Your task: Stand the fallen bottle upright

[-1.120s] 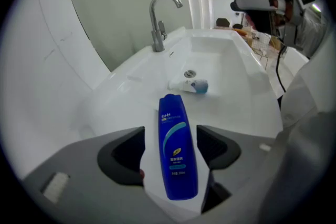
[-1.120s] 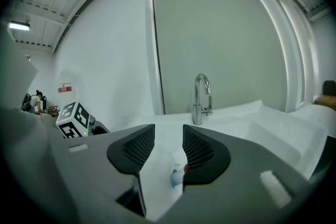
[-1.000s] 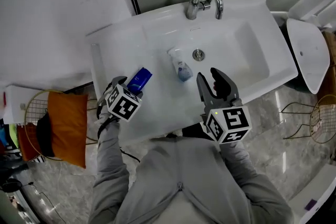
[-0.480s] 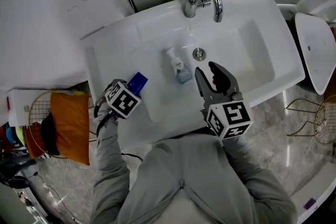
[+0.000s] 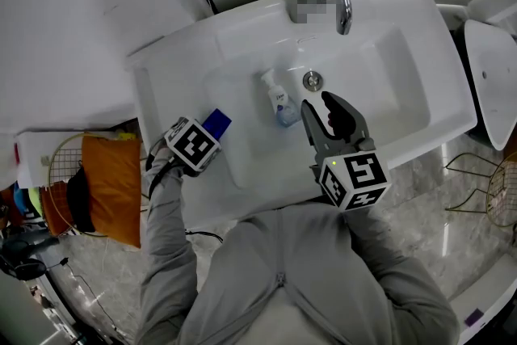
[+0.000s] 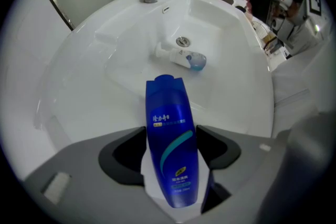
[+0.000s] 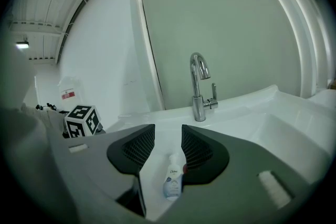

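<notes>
A slim blue shampoo bottle point(image 6: 170, 149) is clamped between the jaws of my left gripper point(image 6: 170, 131), which points down over the left rim of the white sink point(image 5: 161, 93). In the head view the blue bottle point(image 5: 216, 124) shows just beyond the left gripper point(image 5: 203, 135). A small clear pump bottle point(image 5: 279, 103) lies on its side in the basin beside the drain point(image 5: 312, 80). My right gripper point(image 5: 317, 103) hovers just right of it, shut and empty. In the right gripper view the pump bottle point(image 7: 172, 181) lies below the right gripper point(image 7: 167, 131).
A chrome faucet point(image 7: 198, 86) stands at the back of the sink. A white fixture point(image 5: 493, 69) sits to the right. On the floor at the left is a wire basket with an orange cushion point(image 5: 113, 190). A wall runs along the sink's left.
The left gripper has sunk a little and tipped the blue bottle more upright. The right gripper has moved forward and down, closer to the pump bottle.
</notes>
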Tool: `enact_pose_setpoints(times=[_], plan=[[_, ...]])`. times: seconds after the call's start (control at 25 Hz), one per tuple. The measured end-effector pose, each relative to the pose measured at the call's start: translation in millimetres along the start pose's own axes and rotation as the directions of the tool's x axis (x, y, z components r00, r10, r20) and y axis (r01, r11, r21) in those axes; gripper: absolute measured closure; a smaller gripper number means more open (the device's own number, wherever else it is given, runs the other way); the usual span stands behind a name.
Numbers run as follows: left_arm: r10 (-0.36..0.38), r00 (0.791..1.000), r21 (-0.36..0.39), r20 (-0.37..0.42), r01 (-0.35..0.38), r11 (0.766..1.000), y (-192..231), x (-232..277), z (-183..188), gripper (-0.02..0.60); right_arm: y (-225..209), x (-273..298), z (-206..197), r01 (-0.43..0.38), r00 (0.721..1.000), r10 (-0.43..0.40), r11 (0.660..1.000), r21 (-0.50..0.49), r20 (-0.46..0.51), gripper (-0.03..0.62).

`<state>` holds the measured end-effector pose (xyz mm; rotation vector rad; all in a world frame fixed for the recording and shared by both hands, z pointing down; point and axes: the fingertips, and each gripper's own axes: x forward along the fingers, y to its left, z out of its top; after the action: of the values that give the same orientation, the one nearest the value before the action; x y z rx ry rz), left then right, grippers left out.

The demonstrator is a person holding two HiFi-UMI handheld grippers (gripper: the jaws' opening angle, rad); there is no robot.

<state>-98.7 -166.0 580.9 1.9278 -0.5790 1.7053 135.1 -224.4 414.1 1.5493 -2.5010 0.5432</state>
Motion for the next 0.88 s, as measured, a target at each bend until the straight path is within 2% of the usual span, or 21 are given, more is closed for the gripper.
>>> enact_pose_setpoints(times=[0.08,0.2,0.48,0.88], plan=[[-0.005,1.000,-0.006,-0.004,0.005,1.000,-1,0,-1,0.230,1,1,-1,-0.002,1.000,0.002,1.000,0.002,-0.001,0.441],[0.028,1.000,-0.007,-0.003,-0.028,1.000,5,-2,0,0.236,0,1,-2,0.001,1.000,-0.001,1.000,0.003,-0.001,0.441],[0.013,1.000,-0.029,-0.004,-0.014,0.999,-4,-1,-1,0.253,-3,-5,0,0.014,1.000,-0.014,1.000,0.011,0.004,0.441],[0.031,0.998,-0.076,0.062,-0.026,0.997,-11,-7,0,0.258,1,-12,2,0.006,1.000,-0.006,1.000,0.009,0.011,0.441]])
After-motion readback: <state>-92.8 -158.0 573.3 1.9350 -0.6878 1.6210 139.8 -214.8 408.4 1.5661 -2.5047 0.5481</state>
